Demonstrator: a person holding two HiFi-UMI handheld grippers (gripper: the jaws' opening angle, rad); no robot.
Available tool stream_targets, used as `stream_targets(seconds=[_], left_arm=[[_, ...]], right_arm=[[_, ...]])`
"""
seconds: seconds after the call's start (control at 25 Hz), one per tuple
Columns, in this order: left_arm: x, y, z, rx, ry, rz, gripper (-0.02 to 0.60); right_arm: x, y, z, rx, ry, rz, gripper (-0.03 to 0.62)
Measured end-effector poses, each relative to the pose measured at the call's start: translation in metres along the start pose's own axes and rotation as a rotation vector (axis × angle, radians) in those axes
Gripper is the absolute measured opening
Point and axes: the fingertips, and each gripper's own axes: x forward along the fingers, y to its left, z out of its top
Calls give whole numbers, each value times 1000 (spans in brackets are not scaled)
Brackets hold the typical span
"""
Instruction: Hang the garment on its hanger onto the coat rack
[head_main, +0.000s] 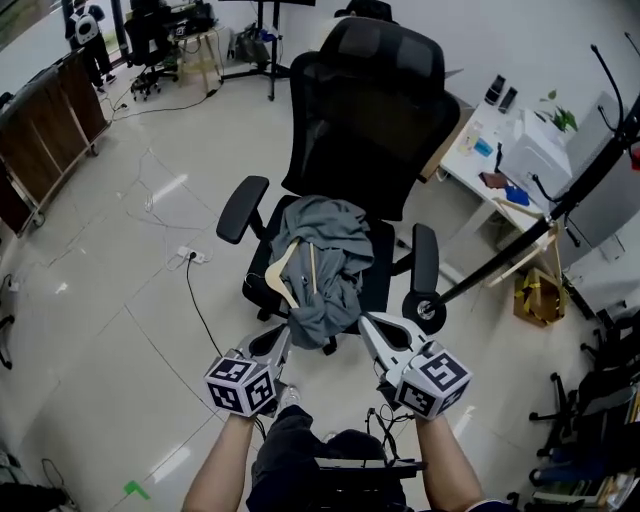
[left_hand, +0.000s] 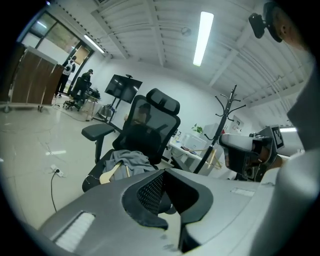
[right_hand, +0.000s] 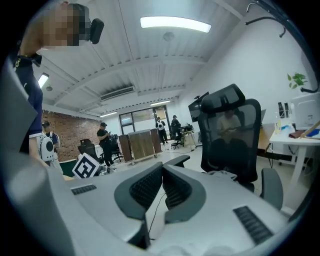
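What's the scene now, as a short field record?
garment: grey, heaped on chair seat
hanger: wooden, lying with garment, not hung
rack: right of chair
left gripper: shut, empty, near garment's front edge
right gripper: shut, empty, near garment's front edge

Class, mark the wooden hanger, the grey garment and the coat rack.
wooden hanger (head_main: 282, 268), head view, on its bare left arm.
grey garment (head_main: 335, 235), head view, on its bunched middle.
coat rack (left_hand: 218, 130), left gripper view, on its black pole.
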Motion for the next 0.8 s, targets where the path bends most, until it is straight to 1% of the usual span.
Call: stream_targets(seconds=[0.16, 0.32, 0.44, 0.48, 0.6, 0.68, 0.76, 0.8], left_arm=[[23, 35, -30, -36, 50, 34, 2], [47, 68, -71, -141, 100, 85, 3], [70, 88, -98, -223, 106, 106, 5], [79, 93, -106, -255, 106, 104, 28], [108, 110, -130, -370, 96, 88, 168], [126, 123, -146, -428, 93, 93, 252], [141, 135, -161, -457, 104, 102, 282], [147, 139, -168, -467, 110, 103, 287]], right_arm=[[19, -6, -15, 16, 40, -7, 0], [30, -9, -33, 42, 79, 10, 0], [36, -16, -48, 54, 107, 16, 0], [37, -19, -54, 60, 116, 16, 0], [41, -31, -73, 76, 148, 15, 0], [41, -38, -87, 85, 167, 7, 0], [39, -45, -100, 97, 185, -4, 0], [38, -48, -107, 102, 196, -10, 0]])
